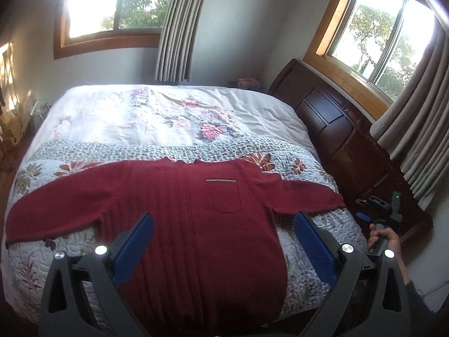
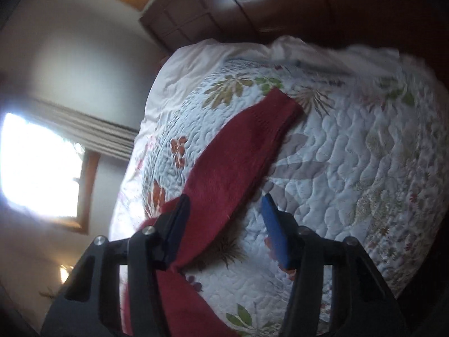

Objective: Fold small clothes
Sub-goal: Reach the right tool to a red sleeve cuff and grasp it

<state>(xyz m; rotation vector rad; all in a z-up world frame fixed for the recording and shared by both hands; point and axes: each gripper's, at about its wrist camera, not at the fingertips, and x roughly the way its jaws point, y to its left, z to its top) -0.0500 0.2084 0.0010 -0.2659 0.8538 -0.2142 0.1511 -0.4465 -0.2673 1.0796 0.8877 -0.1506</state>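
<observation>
Dark red knit, one sweater (image 1: 196,224), lay face up and spread flat on the quilted bedspread (image 1: 303,168) at the near end of the bed, both sleeves stretched out to the sides, I judged so that each could be folded in over the body. My left claw (image 1: 224,244) hung above the lower body with its two blue pads (image 1: 134,247) spread wide, holding nothing. My right claw (image 2: 224,224) was likewise spread, hovering over the sweater's right sleeve (image 2: 241,151), one pad on either side of it but not pinching, probably lined up to take it. I counted one chest pocket (image 1: 224,196), two sleeves, two windows (image 1: 378,42).
</observation>
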